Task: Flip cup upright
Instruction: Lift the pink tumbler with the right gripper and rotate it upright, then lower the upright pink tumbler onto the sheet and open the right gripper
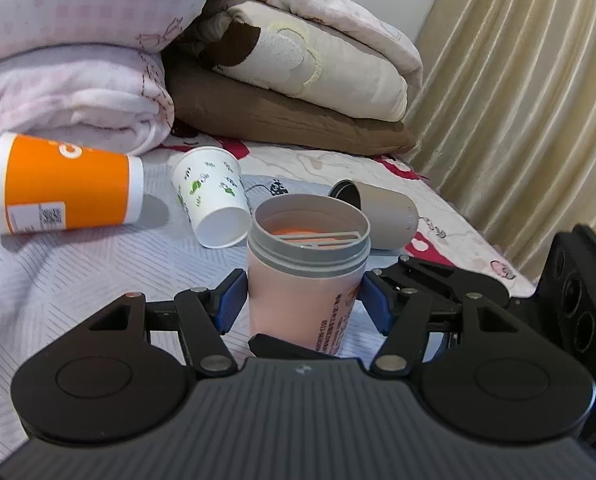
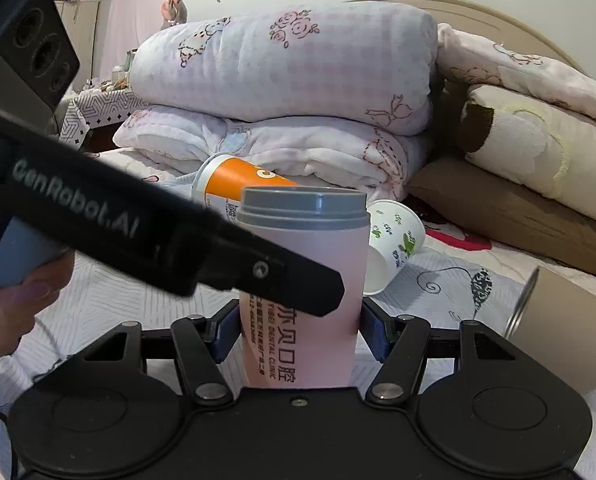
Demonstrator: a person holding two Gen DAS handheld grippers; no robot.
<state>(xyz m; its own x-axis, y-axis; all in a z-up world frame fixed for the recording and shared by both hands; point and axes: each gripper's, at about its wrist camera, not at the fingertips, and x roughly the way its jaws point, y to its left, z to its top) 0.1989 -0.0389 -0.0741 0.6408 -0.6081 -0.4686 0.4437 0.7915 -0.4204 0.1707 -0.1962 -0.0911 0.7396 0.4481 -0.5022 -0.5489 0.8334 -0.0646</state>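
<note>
A bed [image 1: 58, 280] with a striped grey-white cover carries a pile of folded quilts [image 1: 78, 60] at the back. On the cover lie an orange paper cup [image 1: 66, 188], a beige tumbler [image 1: 385, 212] and a small leaf-printed paper cup [image 1: 214, 204], all on their sides. The pink tumbler [image 1: 298, 280] with a grey threaded rim stands upright, mouth up. Left gripper [image 1: 301, 300] and right gripper [image 2: 299, 328] both have their blue-padded fingers pressed against the pink tumbler's sides, holding it.
</note>
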